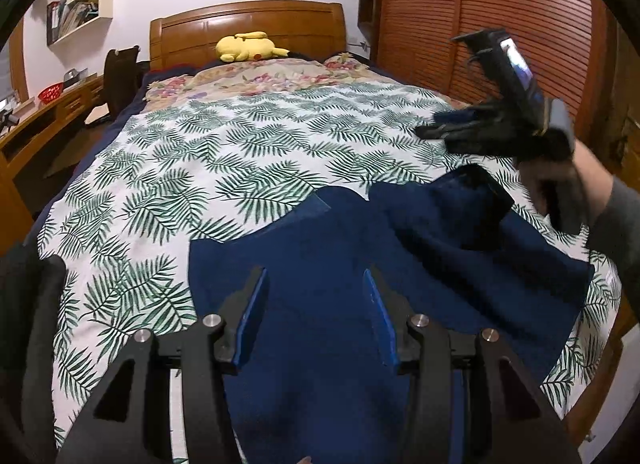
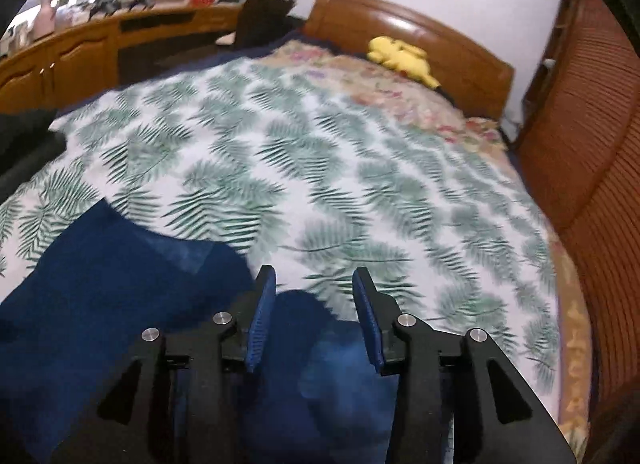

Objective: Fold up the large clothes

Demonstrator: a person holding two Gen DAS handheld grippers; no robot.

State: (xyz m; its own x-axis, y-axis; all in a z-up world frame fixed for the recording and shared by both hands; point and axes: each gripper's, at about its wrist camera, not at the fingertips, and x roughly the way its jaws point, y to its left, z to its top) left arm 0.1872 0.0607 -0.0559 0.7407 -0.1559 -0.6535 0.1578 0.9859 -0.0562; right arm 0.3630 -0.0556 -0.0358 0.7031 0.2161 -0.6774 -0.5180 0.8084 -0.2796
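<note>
A dark blue garment [image 1: 320,264] lies on the near part of the bed [image 1: 224,151], spread over the leaf-print cover, with one flap turned in on its right side. The left gripper [image 1: 316,284] hangs over the garment's middle, fingers apart and nothing between them. The right gripper [image 2: 314,284] is blurred above the garment's right edge, fingers also apart and empty; no cloth hangs from it. The step in hand looks like the next fold. To do it well, bring each gripper down on an outer edge, pinch only the top layer, lift both sides evenly and lay the cloth flat, so the flap already turned in is not dragged open.
</note>
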